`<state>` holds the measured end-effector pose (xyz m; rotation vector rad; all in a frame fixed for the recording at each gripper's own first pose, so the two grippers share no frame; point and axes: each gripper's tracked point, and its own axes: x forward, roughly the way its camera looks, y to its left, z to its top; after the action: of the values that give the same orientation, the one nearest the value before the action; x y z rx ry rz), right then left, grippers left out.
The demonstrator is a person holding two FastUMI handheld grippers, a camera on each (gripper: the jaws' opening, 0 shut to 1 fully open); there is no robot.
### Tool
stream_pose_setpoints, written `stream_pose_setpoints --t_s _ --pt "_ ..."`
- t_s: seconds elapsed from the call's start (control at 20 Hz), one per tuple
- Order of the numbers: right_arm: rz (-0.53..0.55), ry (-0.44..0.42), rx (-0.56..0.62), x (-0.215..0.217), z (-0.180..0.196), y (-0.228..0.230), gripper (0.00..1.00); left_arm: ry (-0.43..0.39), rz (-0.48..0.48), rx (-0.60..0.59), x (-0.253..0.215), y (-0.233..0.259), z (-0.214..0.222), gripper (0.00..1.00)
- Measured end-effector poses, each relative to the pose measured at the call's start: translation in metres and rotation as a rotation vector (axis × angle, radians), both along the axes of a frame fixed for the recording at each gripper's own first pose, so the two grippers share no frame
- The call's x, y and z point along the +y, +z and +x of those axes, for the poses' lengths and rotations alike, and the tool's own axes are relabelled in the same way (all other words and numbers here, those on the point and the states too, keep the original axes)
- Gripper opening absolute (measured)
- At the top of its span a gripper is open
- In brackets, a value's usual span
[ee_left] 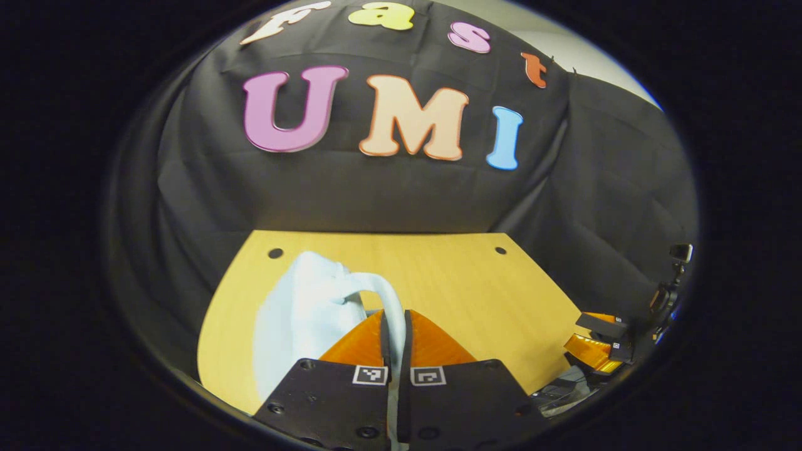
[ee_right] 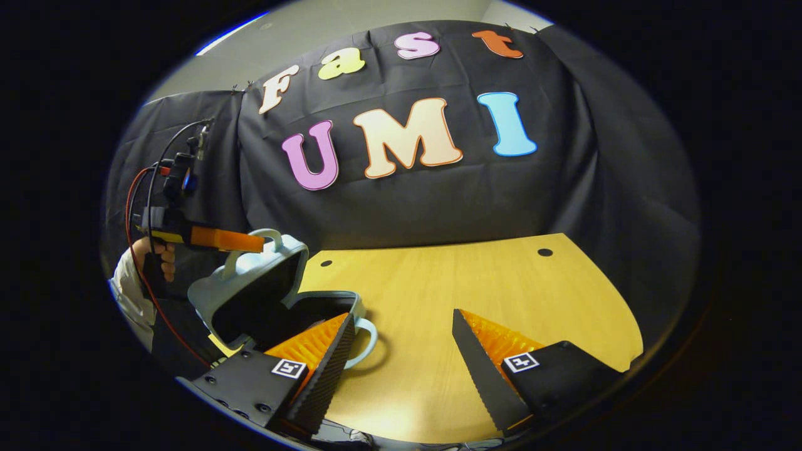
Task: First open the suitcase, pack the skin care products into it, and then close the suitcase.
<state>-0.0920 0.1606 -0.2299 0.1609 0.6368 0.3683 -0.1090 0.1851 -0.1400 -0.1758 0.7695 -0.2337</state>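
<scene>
Wooden table (ee_right: 476, 294), pale suitcase (ee_right: 263, 294) seemingly on it

The left gripper (ee_left: 395, 326) has its fingers pinched together on the suitcase lid handle (ee_left: 391, 300), a hand (ee_right: 156, 254) gripping it from behind beside the suitcase (ee_right: 263, 294), while the right gripper (ee_right: 401, 332) hovers spread wide just beside that suitcase.

The suitcase (ee_right: 276, 294) stood on the left part of the table (ee_right: 476, 282) in the right gripper view, its lid raised above the base. The left gripper (ee_right: 247, 241) held the lid's handle (ee_left: 388, 300). The right gripper (ee_right: 401, 351) hung right of the suitcase, over the table.
</scene>
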Motion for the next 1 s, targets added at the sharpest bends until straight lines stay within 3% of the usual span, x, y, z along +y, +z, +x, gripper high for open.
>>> stream_pose_setpoints --t_s 0.3,0.55,0.8,0.95,1.0 --pt "-0.045 -0.068 0.006 -0.051 -0.011 0.0 0.98 -0.083 -0.043 0.112 -0.066 -0.063 -0.016 0.0" --pt "-0.082 -0.11 0.018 -0.083 -0.017 -0.004 0.98 -0.094 -0.049 0.176 -0.094 -0.114 -0.027 0.0" --pt "-0.103 -0.123 0.026 -0.1 -0.021 -0.007 0.98 -0.089 -0.027 0.227 -0.104 -0.151 -0.042 0.0" --pt "-0.105 -0.119 0.029 -0.105 -0.022 -0.009 0.98 -0.093 0.052 0.221 -0.106 -0.164 -0.044 0.01" --pt "-0.101 -0.115 0.028 -0.106 -0.022 -0.008 0.98 -0.078 0.085 0.219 -0.104 -0.169 -0.042 0.1"
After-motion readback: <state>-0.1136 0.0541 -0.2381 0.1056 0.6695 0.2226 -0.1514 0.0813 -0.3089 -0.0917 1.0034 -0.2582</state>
